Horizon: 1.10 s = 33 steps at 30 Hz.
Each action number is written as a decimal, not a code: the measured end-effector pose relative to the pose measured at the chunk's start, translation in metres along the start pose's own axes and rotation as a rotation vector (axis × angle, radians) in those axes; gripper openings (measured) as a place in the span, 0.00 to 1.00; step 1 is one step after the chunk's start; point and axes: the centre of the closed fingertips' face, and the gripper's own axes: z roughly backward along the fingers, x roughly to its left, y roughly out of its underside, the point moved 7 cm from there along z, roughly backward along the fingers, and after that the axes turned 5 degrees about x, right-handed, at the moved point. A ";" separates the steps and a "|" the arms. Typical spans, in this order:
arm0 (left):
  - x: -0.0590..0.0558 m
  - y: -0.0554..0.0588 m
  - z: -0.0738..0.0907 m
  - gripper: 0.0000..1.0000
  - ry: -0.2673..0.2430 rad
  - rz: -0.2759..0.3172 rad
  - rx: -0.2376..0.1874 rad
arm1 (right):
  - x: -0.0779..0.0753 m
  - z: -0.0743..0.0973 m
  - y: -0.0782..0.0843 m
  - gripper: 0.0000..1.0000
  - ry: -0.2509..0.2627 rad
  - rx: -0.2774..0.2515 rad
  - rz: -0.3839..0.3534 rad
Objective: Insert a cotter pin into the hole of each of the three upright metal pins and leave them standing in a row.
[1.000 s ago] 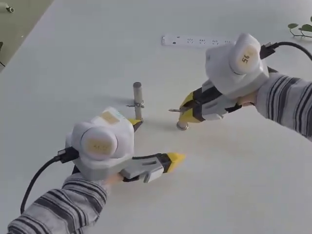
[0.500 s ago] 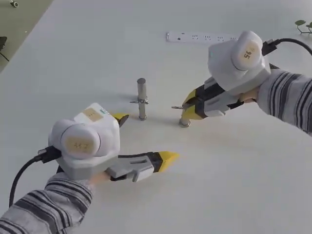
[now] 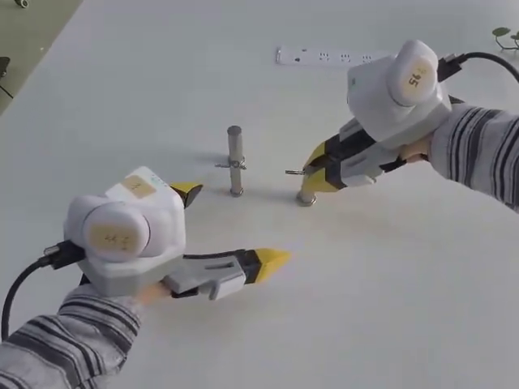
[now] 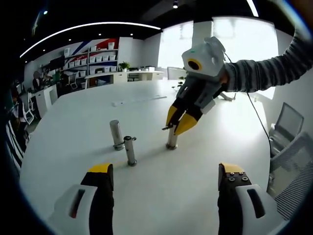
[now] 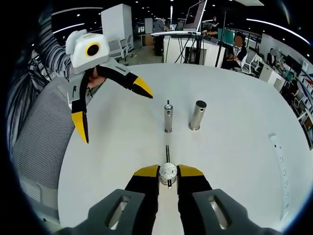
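A metal pin with a cotter pin through it stands upright mid-table. A plain metal pin stands just behind it, in line with it in the head view. To their right, my right gripper is shut around the top of a third upright metal pin. A cotter pin pokes out sideways from that pin's top. My left gripper hangs open near the front, holding nothing.
A white power strip lies at the far side of the white table. Plant leaves reach in at the far right. The table's left edge runs diagonally. An office chair stands beyond the table.
My left gripper has drawn back toward me and to the left, away from the cottered pin's base. The right gripper stays on its pin.
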 end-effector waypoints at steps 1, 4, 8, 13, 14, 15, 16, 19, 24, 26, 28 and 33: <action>0.000 0.000 0.000 0.88 0.001 -0.003 0.000 | 0.000 0.000 0.000 0.08 -0.001 -0.002 0.001; 0.000 0.000 0.001 0.89 0.003 -0.001 0.000 | 0.000 0.000 0.000 0.08 -0.002 -0.001 0.009; -0.001 0.001 0.001 0.89 0.006 0.002 0.001 | 0.000 -0.001 -0.001 0.08 0.006 -0.002 -0.001; -0.002 0.001 0.002 0.89 0.008 0.002 0.000 | -0.003 -0.002 0.000 0.08 0.010 -0.004 0.000; -0.002 0.001 0.002 0.89 0.008 0.003 0.001 | -0.003 -0.002 0.000 0.08 0.008 -0.004 -0.004; -0.002 0.001 0.002 0.89 0.008 0.005 0.002 | -0.003 -0.002 0.000 0.08 0.009 -0.005 -0.005; -0.002 0.001 0.002 0.89 0.007 0.004 0.001 | -0.002 -0.001 0.000 0.08 0.009 -0.003 -0.003; -0.002 0.001 0.003 0.89 0.010 0.001 0.000 | -0.001 -0.001 -0.001 0.09 0.012 -0.003 0.016; -0.001 0.001 0.003 0.89 0.010 0.000 0.003 | 0.001 0.001 -0.003 0.13 0.004 -0.032 0.008; -0.001 0.001 0.003 0.89 0.010 0.000 0.004 | 0.002 0.003 -0.004 0.18 0.010 -0.041 -0.011; -0.001 0.001 0.003 0.89 0.010 0.001 0.005 | -0.001 0.004 -0.003 0.22 0.019 -0.052 -0.035; -0.001 0.000 0.005 0.91 0.002 0.001 -0.005 | -0.004 0.005 -0.020 0.30 0.050 -0.174 -0.158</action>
